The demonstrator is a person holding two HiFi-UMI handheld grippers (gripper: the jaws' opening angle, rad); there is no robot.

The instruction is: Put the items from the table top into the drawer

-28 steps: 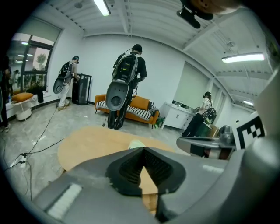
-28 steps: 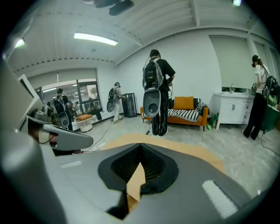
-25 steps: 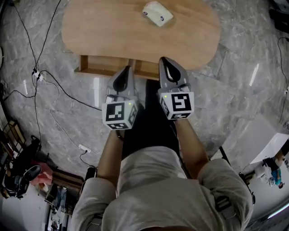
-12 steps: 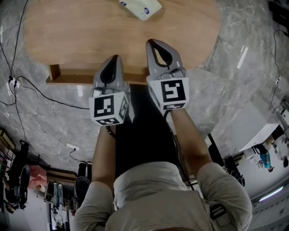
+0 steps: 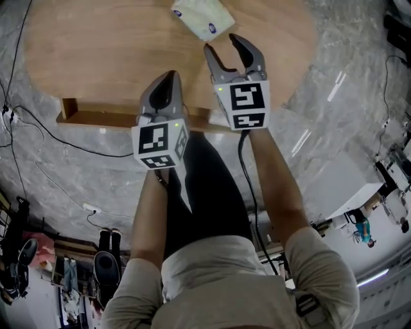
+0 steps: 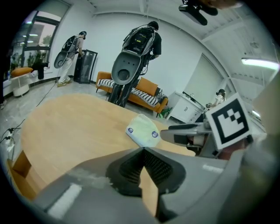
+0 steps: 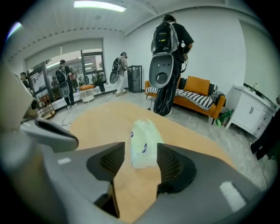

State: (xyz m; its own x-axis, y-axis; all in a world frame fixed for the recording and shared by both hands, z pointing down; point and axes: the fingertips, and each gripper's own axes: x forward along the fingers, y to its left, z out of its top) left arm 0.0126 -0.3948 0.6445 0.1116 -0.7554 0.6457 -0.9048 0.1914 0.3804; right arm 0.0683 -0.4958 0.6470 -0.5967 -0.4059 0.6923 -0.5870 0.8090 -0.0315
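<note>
The right gripper hangs tilted downward over the light wooden oval table top. Its jaws have just been opening and now stand well apart with nothing pressed between them. In the right gripper view, a soft, pale green-and-white plastic packet with round blue marks lies flat on the wood in line with the gap, just ahead of the fingertips. Neither ribbed pad touches it. From the head view the packet sits just beyond that gripper's tips and slightly to their left.

The left gripper is close beside the right one, on its left and a little further back. Its jaws are pressed together and it holds nothing. In the left gripper view the packet rests on the table top ahead of the closed tips and a touch to their right. The right gripper's grey finger and square-marked cube come in from the right, near the packet.

A shallow wooden drawer juts out from under the near edge of the table. It lies below and behind the left gripper and stretches off to that gripper's left.

Grey marbled floor surrounds the table, and thin black cables run across it to the left of both grippers
</note>
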